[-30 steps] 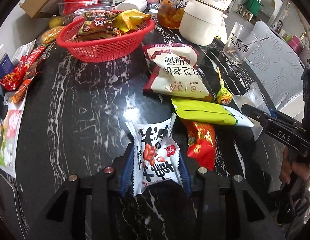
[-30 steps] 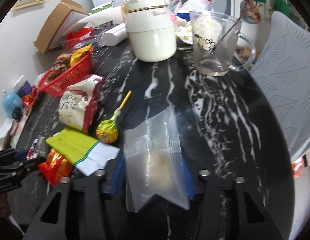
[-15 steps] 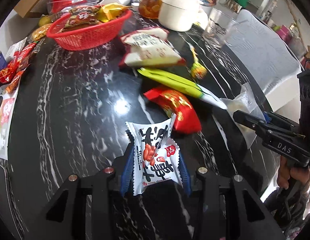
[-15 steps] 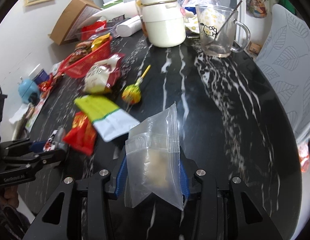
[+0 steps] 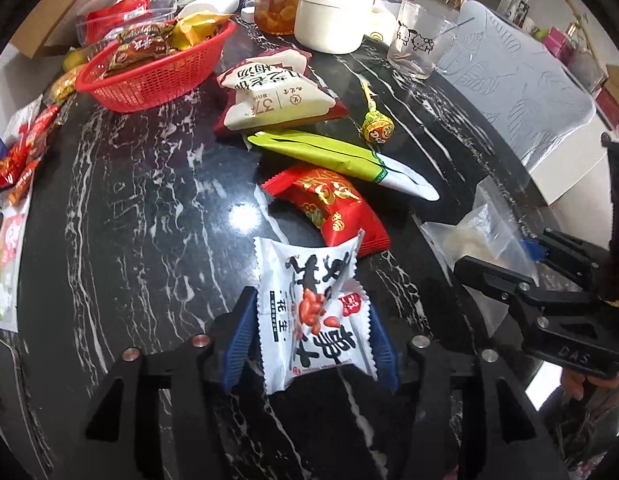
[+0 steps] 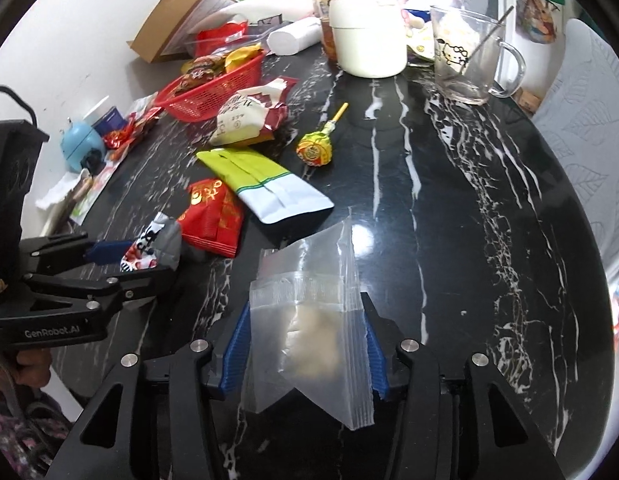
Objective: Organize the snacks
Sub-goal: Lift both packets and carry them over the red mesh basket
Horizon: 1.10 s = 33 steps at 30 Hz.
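White peanut packet [image 5: 315,316] sits between the left jaws – just opening

Left gripper [image 5: 313,334]: black angular frame, two fingers lined with blue ribbed pads [image 5: 239,344], and four round silver screws across the finger bases. Seen at the left edge of the right wrist view, its side carries white lettering "GenRobot.AI" on a boxy black body.

Right gripper [image 6: 305,350]: identical black frame, blue ribbed pads and silver screws. At the right edge of the left wrist view, its side shows embossed "DAS". A dark floral-patterned sleeve [image 6: 13,436] appears lower left.
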Tool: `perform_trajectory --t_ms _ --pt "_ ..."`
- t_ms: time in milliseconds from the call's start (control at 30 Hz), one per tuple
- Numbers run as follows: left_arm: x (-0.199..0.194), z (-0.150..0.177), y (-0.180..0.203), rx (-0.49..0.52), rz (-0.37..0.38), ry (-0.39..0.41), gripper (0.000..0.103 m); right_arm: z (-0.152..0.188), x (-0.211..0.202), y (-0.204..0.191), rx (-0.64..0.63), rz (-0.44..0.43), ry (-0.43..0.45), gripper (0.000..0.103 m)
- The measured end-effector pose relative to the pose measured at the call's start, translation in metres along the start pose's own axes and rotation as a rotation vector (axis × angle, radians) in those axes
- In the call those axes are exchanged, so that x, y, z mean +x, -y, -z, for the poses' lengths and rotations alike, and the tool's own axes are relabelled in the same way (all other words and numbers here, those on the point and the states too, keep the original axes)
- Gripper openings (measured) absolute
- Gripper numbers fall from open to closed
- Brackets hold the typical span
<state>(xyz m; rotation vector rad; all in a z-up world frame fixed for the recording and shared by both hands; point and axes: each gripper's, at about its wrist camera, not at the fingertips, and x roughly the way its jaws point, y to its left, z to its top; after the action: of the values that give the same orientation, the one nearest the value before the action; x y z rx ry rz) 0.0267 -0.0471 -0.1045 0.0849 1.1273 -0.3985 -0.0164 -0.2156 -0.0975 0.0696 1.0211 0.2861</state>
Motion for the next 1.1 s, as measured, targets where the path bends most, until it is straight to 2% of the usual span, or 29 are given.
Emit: perform_trajectory --t_ms 100,267,300,367,400,433,467,500,767,1100 --pt "0.001 0.003 0.003 0.022 -0.031 0.002 0.071 0.0 0.001 -0.003 -0.016 0.019 -0.002 0.053" --pt "0.0 0.005 0.002 0.024 -0.035 0.033 0.071 0.001 0.002 -0.006 -0.04 0.06 -0.002 0.058" --pt "-0.002 0.005 0.001 0.014 -0.027 0.039 0.07 0.002 0.002 -0.007 -0.042 0.064 -0.001 0.058" --pt "-0.006 0.007 -0.002 -0.002 -0.038 0.048 0.046 0.002 0.002 -0.009 -0.048 0.072 0.002 0.058" --pt "-0.009 0.008 -0.004 -0.013 -0.029 0.046 0.042 0.002 0.003 -0.009 -0.053 0.073 0.004 0.056" --pt "-0.011 0.007 -0.006 -0.027 -0.001 0.043 0.039 0.003 0.002 -0.01 -0.058 0.06 0.008 0.045" --pt "-0.011 0.007 -0.008 -0.038 0.02 0.042 0.038 0.003 0.002 -0.011 -0.061 0.031 0.009 0.04" --pt "-0.013 0.008 -0.009 -0.046 0.031 0.045 0.036 0.003 0.002 -0.011 -0.055 0.004 0.007 0.04" --pt "-0.023 0.013 -0.01 -0.052 0.062 0.06 0.033 0.0 -0.001 -0.02 -0.055 -0.056 0.014 0.038" --pt "-0.045 0.008 -0.018 -0.07 0.073 0.119 0.033 -0.011 -0.006 -0.034 -0.085 -0.124 0.029 0.038"
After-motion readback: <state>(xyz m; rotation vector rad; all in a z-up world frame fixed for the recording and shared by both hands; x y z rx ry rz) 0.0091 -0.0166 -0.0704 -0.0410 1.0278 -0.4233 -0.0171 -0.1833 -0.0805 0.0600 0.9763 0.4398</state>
